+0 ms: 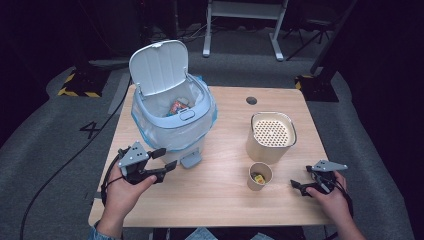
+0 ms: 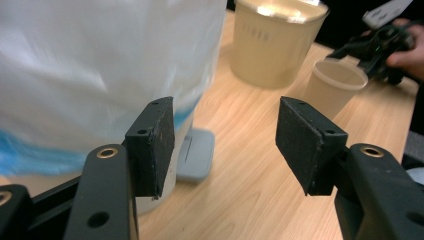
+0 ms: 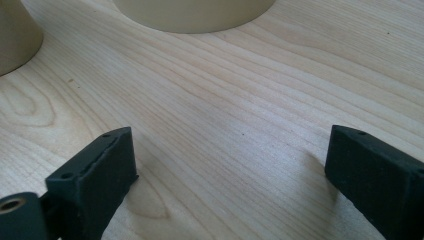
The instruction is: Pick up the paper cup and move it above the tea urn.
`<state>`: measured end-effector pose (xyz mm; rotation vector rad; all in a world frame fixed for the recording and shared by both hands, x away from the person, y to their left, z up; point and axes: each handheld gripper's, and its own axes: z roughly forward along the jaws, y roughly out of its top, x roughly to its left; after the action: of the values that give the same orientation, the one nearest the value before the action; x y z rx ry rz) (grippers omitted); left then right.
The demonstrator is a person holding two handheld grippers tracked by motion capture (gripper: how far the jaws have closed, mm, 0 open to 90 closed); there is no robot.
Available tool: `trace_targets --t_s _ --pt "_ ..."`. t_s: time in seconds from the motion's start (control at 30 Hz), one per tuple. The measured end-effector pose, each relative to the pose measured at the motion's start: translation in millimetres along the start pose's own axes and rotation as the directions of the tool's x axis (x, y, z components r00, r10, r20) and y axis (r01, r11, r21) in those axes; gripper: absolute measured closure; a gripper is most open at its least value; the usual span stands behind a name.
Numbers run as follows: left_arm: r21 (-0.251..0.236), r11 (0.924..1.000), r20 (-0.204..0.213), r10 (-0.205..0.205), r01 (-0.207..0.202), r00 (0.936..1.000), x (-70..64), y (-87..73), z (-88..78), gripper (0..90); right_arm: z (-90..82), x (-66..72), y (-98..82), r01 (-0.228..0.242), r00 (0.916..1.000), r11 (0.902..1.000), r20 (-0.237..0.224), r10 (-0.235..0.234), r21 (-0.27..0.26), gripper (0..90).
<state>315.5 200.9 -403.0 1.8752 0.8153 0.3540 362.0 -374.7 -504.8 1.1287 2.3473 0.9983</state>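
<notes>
While both grippers rest low with nothing between their jaws, the open bin stands at the table's left.

With its lid tipped up and back, the white bin (image 1: 172, 112) holds a liner bag and some coloured wrappers inside; its grey pedal (image 1: 191, 160) points toward the person. The left gripper (image 1: 167, 161) sits just beside the bin's front, jaws apart and empty, and its own view shows the pedal near the left pad. A small paper cup (image 1: 260, 176) with something yellow inside stands near a larger beige container (image 1: 270, 136) with a perforated top. The right gripper (image 1: 298, 185) lies just right of the cup on the wooden table (image 1: 225, 200), jaws wide over bare wood.
</notes>
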Motion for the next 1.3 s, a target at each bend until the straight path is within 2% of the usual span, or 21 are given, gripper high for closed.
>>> trace_targets --t_s 0.1,0.27,0.37,0.5,0.57,0.8,0.87,0.9,0.93,1.0,1.03,1.13,1.23,1.3 --pt "0.048 0.9988 0.004 -0.001 0.001 1.0000 1.2 -8.8 9.4 40.9 -1.4 1.0 -0.8 0.008 0.9999 0.9999 -0.007 -0.008 -0.009 11.3" --pt "0.126 0.9920 0.010 0.010 -0.011 0.9999 2.3 -21.8 24.7 40.5 -3.3 2.8 -1.2 0.008 0.9998 0.9998 -0.016 -0.008 -0.017 16.7" --pt "0.154 0.9879 0.014 0.011 -0.013 0.9998 2.9 -28.7 31.5 40.3 -5.0 5.6 -0.5 0.001 0.9999 1.0000 -0.016 -0.001 -0.007 19.0" --pt "0.201 0.9796 0.026 0.005 -0.010 0.9997 3.3 -39.2 41.3 40.0 -8.3 13.0 3.0 0.020 0.9984 0.9998 -0.052 -0.019 0.007 19.7" --pt "0.208 0.9781 0.027 0.001 -0.007 0.9996 3.4 -40.9 43.1 40.0 -9.1 14.7 3.8 0.021 0.9979 0.9997 -0.062 -0.020 0.011 21.2" --pt "0.285 0.9585 0.031 0.005 -0.013 0.9995 4.3 -52.2 53.7 38.6 -13.8 30.1 11.8 0.057 0.9927 0.9984 -0.106 -0.057 -0.004 21.3" --pt "0.313 0.9494 0.030 0.010 -0.019 0.9995 4.2 -56.1 56.3 37.6 -14.4 34.4 13.8 0.065 0.9909 0.9979 -0.118 -0.065 -0.007 21.3" --pt "0.334 0.9425 0.031 0.008 -0.018 0.9995 4.7 -60.0 58.3 37.3 -14.3 38.1 15.3 0.067 0.9895 0.9977 -0.128 -0.068 -0.011 21.3" --pt "0.334 0.9425 0.031 0.008 -0.018 0.9995 4.7 -60.0 58.3 36.9 -14.3 38.1 15.3 0.067 0.9895 0.9977 -0.128 -0.068 -0.011 21.3" --pt "0.348 0.9376 0.027 0.005 -0.014 0.9996 4.9 -63.0 59.9 36.5 -14.1 41.4 16.7 0.056 0.9897 0.9983 -0.132 -0.057 -0.015 20.6" --pt "0.352 0.9358 0.022 0.002 -0.010 0.9998 5.0 -64.3 60.7 34.8 -14.6 44.8 18.5 0.050 0.9882 0.9982 -0.144 -0.054 -0.033 20.0" --pt "0.372 0.9281 0.004 0.020 -0.020 0.9998 5.6 -66.6 61.9 33.8 -15.1 48.6 20.7 0.052 0.9852 0.9977 -0.161 -0.058 -0.042 19.9" --pt "0.386 0.9222 -0.002 0.029 -0.026 0.9996 6.8 -70.0 64.8 31.3 -16.0 57.7 26.2 0.084 0.9791 0.9952 -0.181 -0.092 -0.050 18.4" --pt "0.373 0.9274 0.001 0.033 -0.031 0.9995 7.2 -71.6 66.2 30.4 -16.3 59.9 27.7 0.101 0.9772 0.9938 -0.183 -0.108 -0.047 18.4"
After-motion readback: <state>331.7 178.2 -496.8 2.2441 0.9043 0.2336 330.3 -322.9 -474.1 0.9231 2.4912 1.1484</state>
